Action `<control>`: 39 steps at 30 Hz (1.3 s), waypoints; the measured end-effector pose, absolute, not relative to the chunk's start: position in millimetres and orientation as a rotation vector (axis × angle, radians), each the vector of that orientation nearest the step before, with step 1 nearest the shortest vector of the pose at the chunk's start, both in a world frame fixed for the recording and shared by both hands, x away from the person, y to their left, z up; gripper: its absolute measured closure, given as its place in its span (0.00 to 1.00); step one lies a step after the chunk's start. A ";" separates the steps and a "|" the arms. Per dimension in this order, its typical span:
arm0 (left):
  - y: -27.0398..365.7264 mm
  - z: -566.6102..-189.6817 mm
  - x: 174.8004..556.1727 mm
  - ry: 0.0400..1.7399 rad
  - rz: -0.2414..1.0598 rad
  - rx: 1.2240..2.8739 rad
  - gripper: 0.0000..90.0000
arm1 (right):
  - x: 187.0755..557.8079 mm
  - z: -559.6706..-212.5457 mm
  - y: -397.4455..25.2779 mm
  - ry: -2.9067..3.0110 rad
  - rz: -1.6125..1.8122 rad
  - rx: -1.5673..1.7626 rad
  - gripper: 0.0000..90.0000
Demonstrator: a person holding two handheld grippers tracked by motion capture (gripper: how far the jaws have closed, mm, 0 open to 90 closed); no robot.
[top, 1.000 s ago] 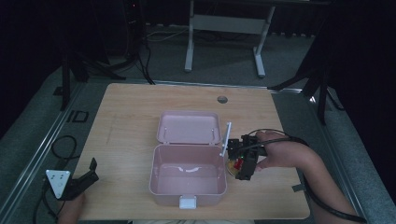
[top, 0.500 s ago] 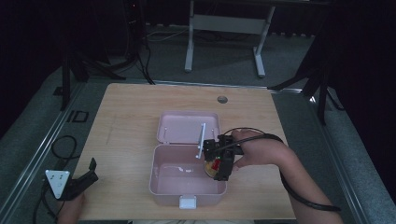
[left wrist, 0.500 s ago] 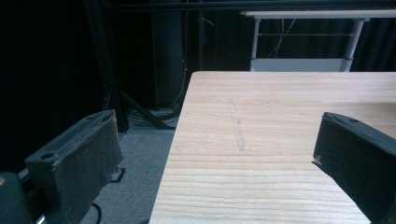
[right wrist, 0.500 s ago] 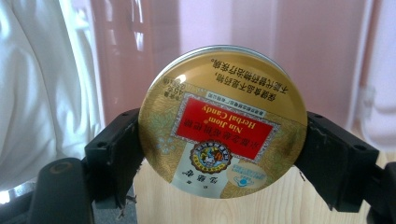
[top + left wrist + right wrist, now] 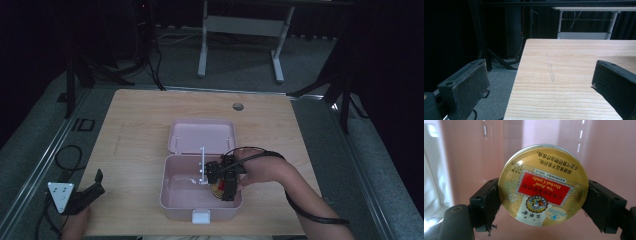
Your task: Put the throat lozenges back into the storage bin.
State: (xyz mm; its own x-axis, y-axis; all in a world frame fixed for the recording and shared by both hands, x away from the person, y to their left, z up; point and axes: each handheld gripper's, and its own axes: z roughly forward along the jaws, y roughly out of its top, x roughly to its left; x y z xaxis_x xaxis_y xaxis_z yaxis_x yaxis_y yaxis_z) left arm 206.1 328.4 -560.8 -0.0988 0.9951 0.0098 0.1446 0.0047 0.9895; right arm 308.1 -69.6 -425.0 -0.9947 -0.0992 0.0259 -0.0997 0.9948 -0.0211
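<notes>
A round gold candy tin [image 5: 543,183] with a red label sits clamped between the two black jaws of my right gripper [image 5: 543,202], seen against the pink floor of the box. In the high view my right gripper [image 5: 222,181] reaches down into the open pink box [image 5: 175,200] at its right side, the candy tin [image 5: 218,189] just showing beneath it. The box lid [image 5: 200,136] lies flat behind. My left gripper [image 5: 89,192] rests at the table's front left corner, jaws wide apart over bare wood [image 5: 564,82] with nothing between them.
A white item [image 5: 186,181] lies on the box floor left of the tin. A white latch [image 5: 201,216] juts from the box's front wall. A round hole [image 5: 238,106] marks the table's far side. Black stands and cables surround the table.
My right gripper has carried the tin leftward from beside the box's right wall and down into the box. The left gripper has stayed put.
</notes>
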 end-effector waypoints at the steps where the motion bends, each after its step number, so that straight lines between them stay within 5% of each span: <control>1: 328.3 -560.9 206.2 1.388 1.214 1.269 0.01 | 308.4 -427.5 -69.5 -3.118 0.036 0.172 0.22; 24: 326.7 -561.2 207.1 1.384 1.218 1.277 0.01 | 313.5 -486.6 -59.5 -3.051 0.247 0.185 0.22; 39: 327.1 -561.2 207.0 1.386 1.215 1.278 0.01 | 311.6 -477.9 -59.7 -3.073 0.193 0.196 0.15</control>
